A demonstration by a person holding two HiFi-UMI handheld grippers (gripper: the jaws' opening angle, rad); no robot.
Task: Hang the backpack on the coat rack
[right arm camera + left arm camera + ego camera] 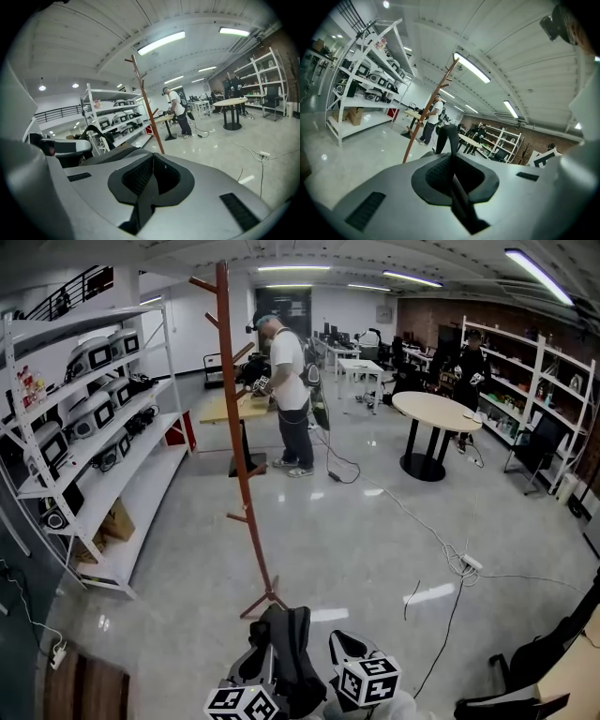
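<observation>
The brown wooden coat rack [239,427] stands on the grey floor just ahead of me, its pegs bare. It also shows as a slanted coat rack [424,117] in the left gripper view and as a coat rack [147,108] in the right gripper view. The dark backpack [291,652] hangs low at the bottom of the head view, between my two grippers. My left gripper [258,667] [451,154] is shut on a black backpack strap [449,136] that loops up from its jaws. My right gripper [345,648] [153,155] is shut beside the backpack, with nothing showing beyond its jaws.
White shelving [94,427] with machines lines the left side. A person in a white shirt [291,399] works at a bench behind the rack. A round table [436,413] stands at the right. Cables and a power strip [469,563] lie on the floor, and a black chair [525,671] sits at the bottom right.
</observation>
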